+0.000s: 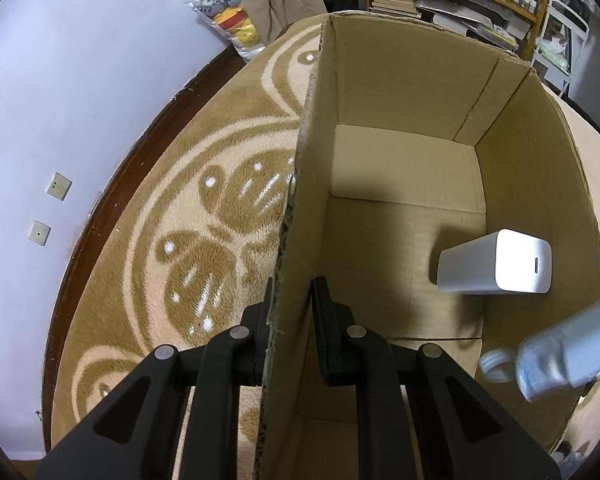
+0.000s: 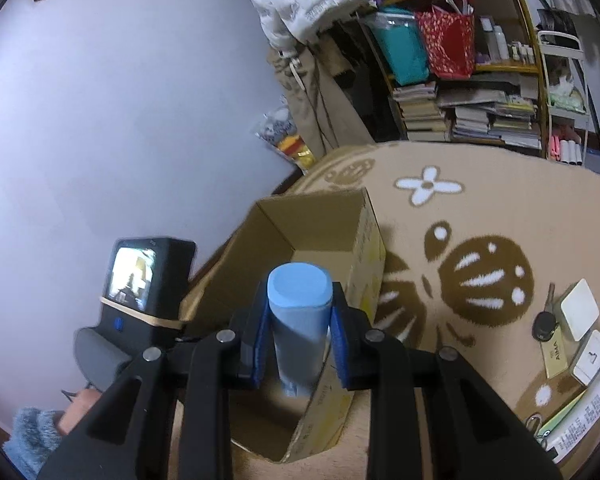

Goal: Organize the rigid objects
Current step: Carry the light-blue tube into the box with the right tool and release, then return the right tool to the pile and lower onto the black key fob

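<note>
Left wrist view: left gripper (image 1: 291, 312) pointed steeply down, jaws clamped tight on the near left wall of the open cardboard box (image 1: 312, 160), one finger outside over the patterned rug (image 1: 180, 208), the other inside. White rectangular device (image 1: 496, 262) lay on the box floor against the right wall, toward the near right corner. A blurred pale blue tube (image 1: 560, 356) came in over the box's right wall, low at the near right corner. A small white ring-shaped thing (image 1: 496, 364) sat just beside it on the floor; too blurred to identify.

Right wrist view: right gripper (image 2: 299, 336) tilted downward over the box (image 2: 364, 256), blue pads partly closed on the tube (image 2: 300, 312), gripping its body with the flat round end facing forward. The tube hung above the box's near right edge. The left gripper's camera unit (image 2: 148, 280) showed at the box's left wall, with a hand (image 2: 80, 408) and fuzzy blue sleeve (image 2: 32, 436) beneath. White boxes (image 2: 580, 316) and keys (image 2: 544, 320) lay on the rug, well right of the box.
</note>
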